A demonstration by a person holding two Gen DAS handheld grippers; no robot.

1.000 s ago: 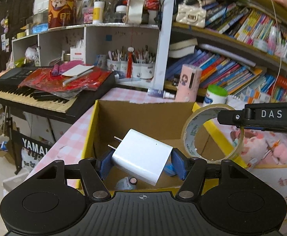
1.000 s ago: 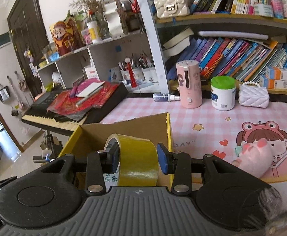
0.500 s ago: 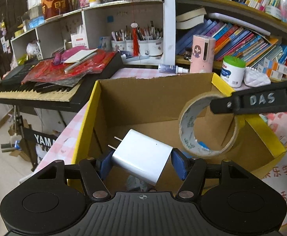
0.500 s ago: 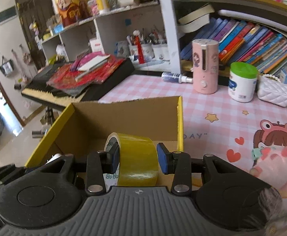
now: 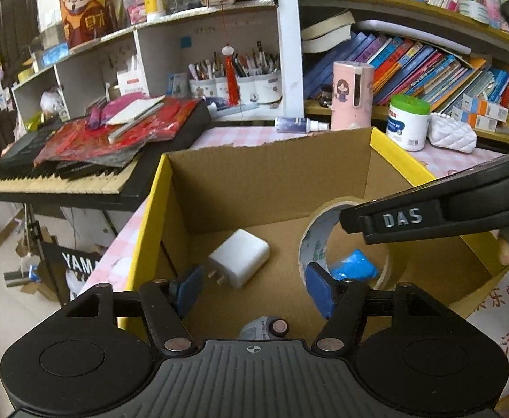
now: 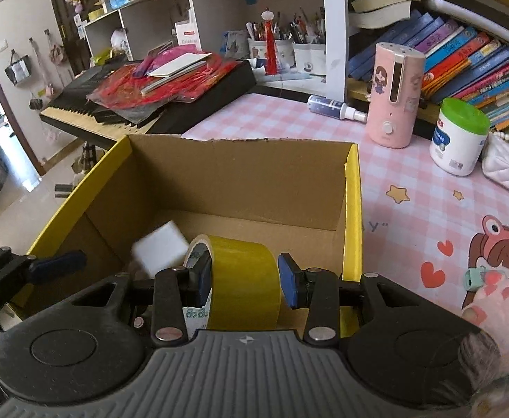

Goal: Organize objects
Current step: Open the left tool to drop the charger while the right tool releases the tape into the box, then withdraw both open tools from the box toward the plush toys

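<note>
1. Left tongs point(image 5: 252, 287): jaws opening, nothing betw. the blue pads point(image 5: 318, 289). They hang over the near edge of the box point(image 5: 268, 174).
2. Charger point(image 5: 239, 257): white, clear of the pads, inside the box nr its left wall, prongs twd the camera. Blurred in right view.
3. Right tongs point(image 6: 244, 278): clamped tight on the tape point(image 6: 242, 278), pads on both flat sides of the yellow roll, held on edge just inside the box, right of the charger.
4. Box sits on the pink checked worktop point(image 6: 411, 188); a blue item point(image 5: 353, 266) and a small bottle point(image 5: 266, 327) lie on its floor.
</note>
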